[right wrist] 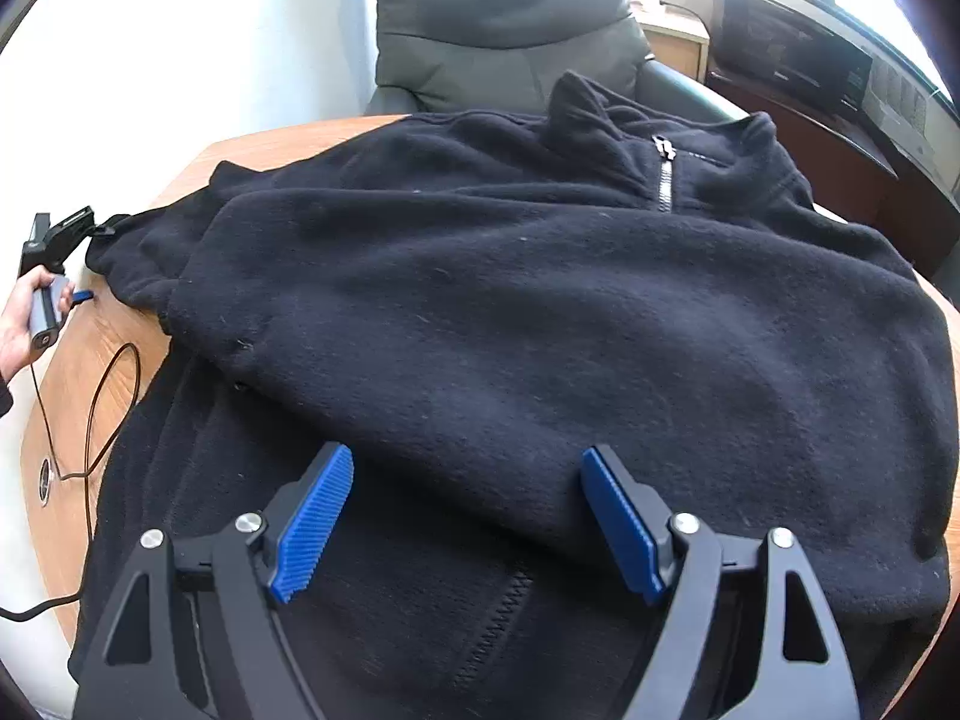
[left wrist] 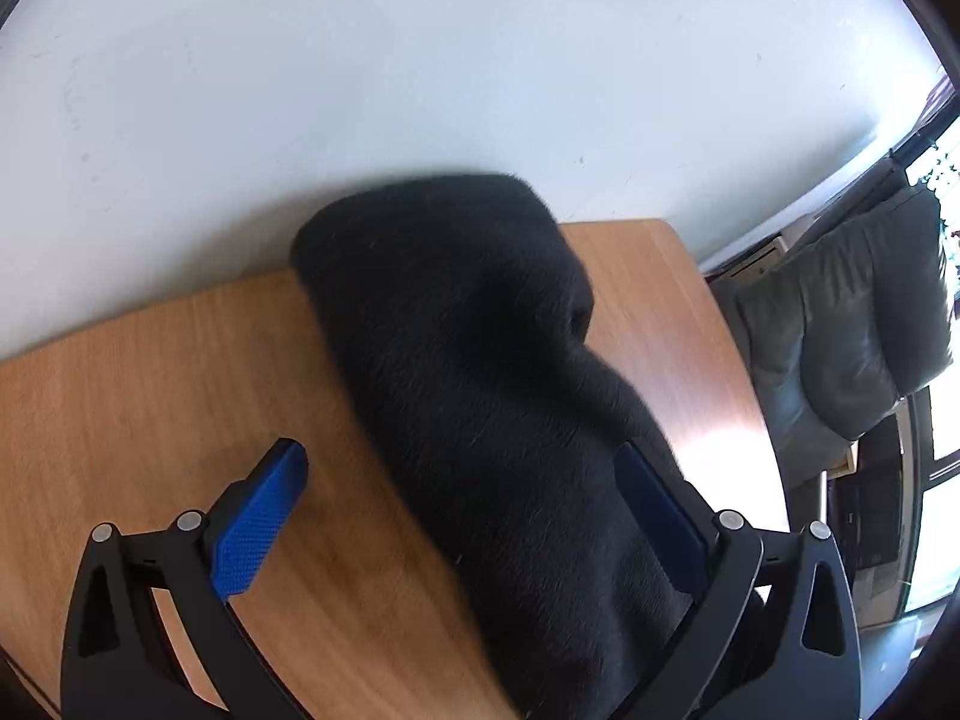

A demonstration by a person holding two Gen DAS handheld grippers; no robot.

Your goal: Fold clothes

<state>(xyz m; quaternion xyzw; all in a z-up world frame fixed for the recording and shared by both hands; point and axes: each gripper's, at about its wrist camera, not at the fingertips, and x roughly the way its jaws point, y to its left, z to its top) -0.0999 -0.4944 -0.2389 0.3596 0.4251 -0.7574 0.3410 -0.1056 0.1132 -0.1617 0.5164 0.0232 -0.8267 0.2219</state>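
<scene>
- Black fleece jacket [right wrist: 540, 312] lies spread over most of the wooden tabletop [right wrist: 84, 372], collar and half zip [right wrist: 665, 177] at the far side, toward a grey padded chair [right wrist: 504, 18].
- One sleeve is folded across the jacket's front, cuff end near the left edge of the right wrist view.
- Right tongs [right wrist: 465, 516] are wide open just above the near part of the jacket; blue ribbed pads [right wrist: 312, 522] stand clear on both sides with nothing pinched, only fabric below them.
- Left tongs [left wrist: 462, 516] are also spread wide, angled down at the tabletop [left wrist: 150, 396].
- A sleeve [left wrist: 480, 372] runs up between the left tongs; the right-hand pad [left wrist: 660, 516] lies against or just beside the fabric, the left-hand pad [left wrist: 258, 528] sits well clear over bare wood. Not clamped.
- That sleeve's rounded far end reaches the back edge of the tabletop, next to a pale wall [left wrist: 420, 60].
- In the right wrist view, the person's hand [right wrist: 24, 318] holds the left gripper's handle at the far left, by the jacket's sleeve end.
- A thin dark cable [right wrist: 96, 420] loops over the bare wood left of the jacket.
- Dark cabinet [right wrist: 798, 78] behind the chair, top right; detail too blurred to read.
</scene>
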